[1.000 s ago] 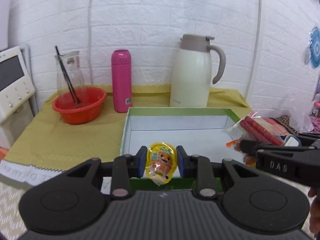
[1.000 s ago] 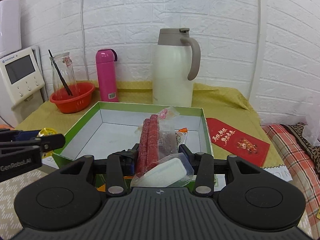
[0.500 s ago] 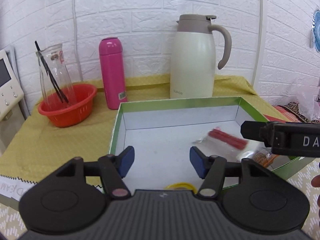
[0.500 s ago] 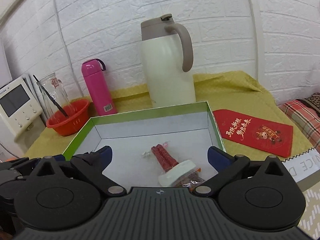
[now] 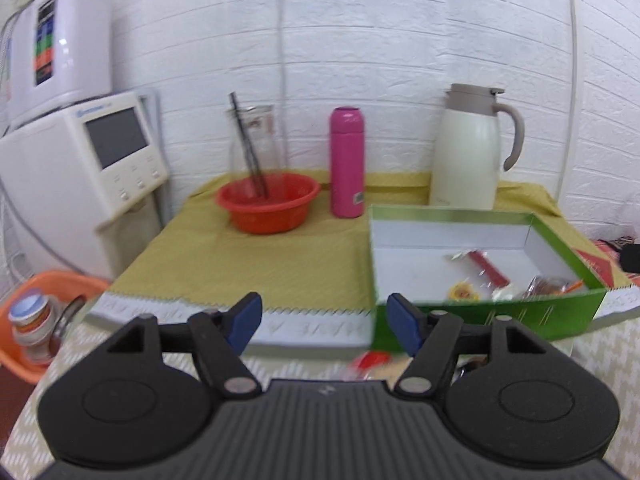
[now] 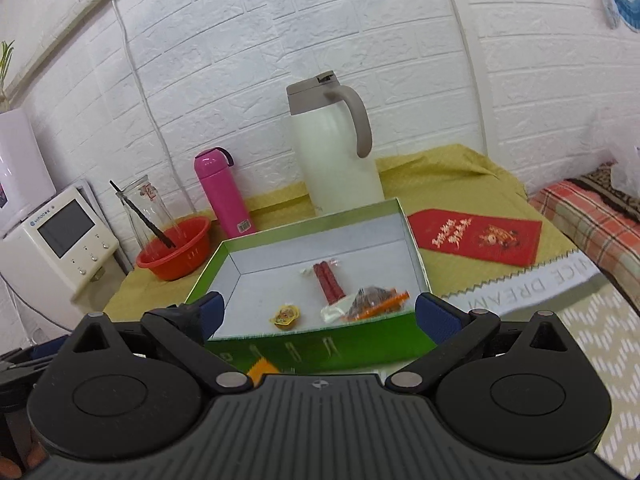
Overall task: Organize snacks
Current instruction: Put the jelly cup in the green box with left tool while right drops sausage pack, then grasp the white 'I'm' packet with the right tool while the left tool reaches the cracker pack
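Hanging back from the green box (image 6: 320,344), both tools are empty. The left hand-held gripper (image 5: 324,320) is opening its jaws on nothing; the right hand-held gripper (image 6: 318,312) is spread wide. A second ago each clamped a snack. Now the yellow jelly cup (image 6: 285,315) and red sausage sticks (image 6: 329,283) lie inside the box ahead of the right one.

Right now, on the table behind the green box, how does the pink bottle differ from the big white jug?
The pink bottle is a slim, plain cylinder, while the white jug is much wider and taller. The jug has a grey-beige lid and a large curved side handle; the bottle is pink all over, with only a small dark loop at its cap. The bottle stands nearer the red basin. Both stand upright on the yellow cloth, closed, against the white brick wall.
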